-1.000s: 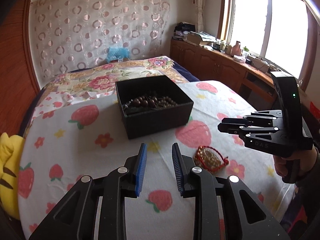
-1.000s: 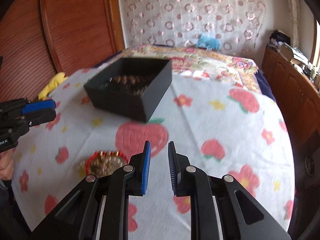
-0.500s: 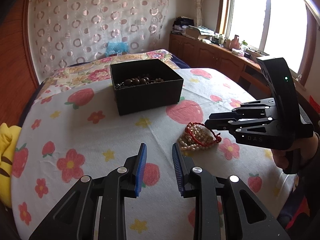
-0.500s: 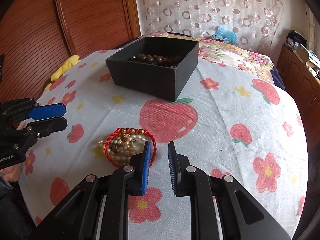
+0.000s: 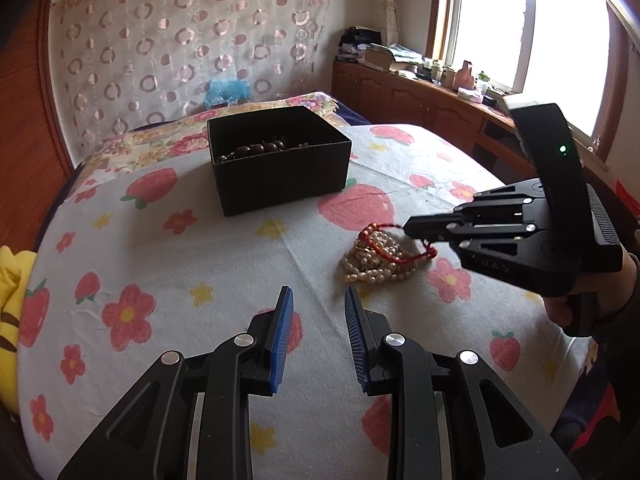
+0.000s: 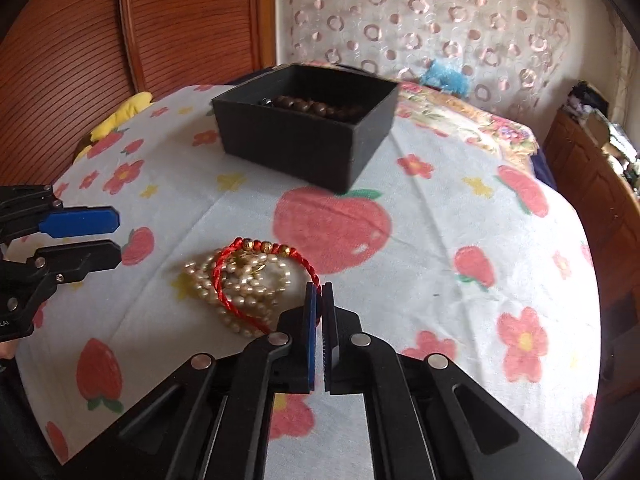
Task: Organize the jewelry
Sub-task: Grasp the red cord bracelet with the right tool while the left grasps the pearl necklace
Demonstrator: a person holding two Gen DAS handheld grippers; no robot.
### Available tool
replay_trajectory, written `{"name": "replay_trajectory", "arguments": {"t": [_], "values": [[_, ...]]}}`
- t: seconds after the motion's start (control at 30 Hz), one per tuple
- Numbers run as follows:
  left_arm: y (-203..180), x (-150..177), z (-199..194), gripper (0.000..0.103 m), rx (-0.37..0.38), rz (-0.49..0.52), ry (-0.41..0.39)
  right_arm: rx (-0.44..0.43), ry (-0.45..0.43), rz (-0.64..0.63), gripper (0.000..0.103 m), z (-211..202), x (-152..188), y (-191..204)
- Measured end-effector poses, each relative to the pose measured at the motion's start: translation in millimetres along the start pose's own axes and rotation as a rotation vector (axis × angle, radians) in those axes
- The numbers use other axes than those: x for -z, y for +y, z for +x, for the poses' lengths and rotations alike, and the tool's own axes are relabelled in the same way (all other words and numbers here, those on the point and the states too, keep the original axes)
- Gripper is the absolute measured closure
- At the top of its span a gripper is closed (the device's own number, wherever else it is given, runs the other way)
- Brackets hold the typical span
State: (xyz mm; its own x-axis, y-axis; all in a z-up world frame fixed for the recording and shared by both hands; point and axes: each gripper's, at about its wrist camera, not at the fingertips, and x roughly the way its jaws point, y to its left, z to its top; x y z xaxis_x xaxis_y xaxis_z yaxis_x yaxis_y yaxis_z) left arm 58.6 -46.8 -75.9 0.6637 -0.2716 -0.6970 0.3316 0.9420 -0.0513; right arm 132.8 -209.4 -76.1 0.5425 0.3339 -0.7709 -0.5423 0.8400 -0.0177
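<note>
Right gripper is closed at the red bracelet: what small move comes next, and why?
Probably a short lift. The right gripper has just closed on the red bracelet, which lies tangled over the pearls. Raising it slightly would show whether it comes free before carrying it to the box. The left gripper is open, holding nothing.

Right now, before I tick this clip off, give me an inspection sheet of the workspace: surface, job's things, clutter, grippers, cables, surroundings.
Surface: strawberry-print cloth, lying flat with a crease.
Job's things: open black box holding dark beads; pearl strand heaped on the cloth, apart from the box, with a red cord bracelet lying on top of it.
Clutter: nothing seen on the cloth.
Grippers: right gripper has just closed, pinching the red cord bracelet at its near edge; left gripper open, nothing between the pads, short of the heap.
Cables: nothing seen.
Surroundings: floral bedspread, patterned curtain, wooden cabinets under a window, yellow plush at the edge.
</note>
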Motion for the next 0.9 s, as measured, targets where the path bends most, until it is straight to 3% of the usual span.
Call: {"name": "replay_trajectory", "arguments": {"t": [0.13,0.3,0.63,0.7,0.9], "values": [[0,0,3,0.078,0.001,0.0,0.006,0.001,-0.081,0.063,0.1,-27,-1,-16],[-5,-1,8,0.078,0.01,0.014,0.02,0.031,-0.12,0.082,0.1,-47,4,-27],[-24,-12,39,0.077,0.024,0.107,0.09,0.024,-0.117,0.119,0.1,-48,19,-37],[-27,-14,44,0.065,0.024,0.126,0.098,0.022,-0.119,0.122,0.1,-49,20,-39],[-31,-19,57,0.063,0.037,0.161,0.118,0.022,-0.118,0.123,0.1,-49,21,-40]]}}
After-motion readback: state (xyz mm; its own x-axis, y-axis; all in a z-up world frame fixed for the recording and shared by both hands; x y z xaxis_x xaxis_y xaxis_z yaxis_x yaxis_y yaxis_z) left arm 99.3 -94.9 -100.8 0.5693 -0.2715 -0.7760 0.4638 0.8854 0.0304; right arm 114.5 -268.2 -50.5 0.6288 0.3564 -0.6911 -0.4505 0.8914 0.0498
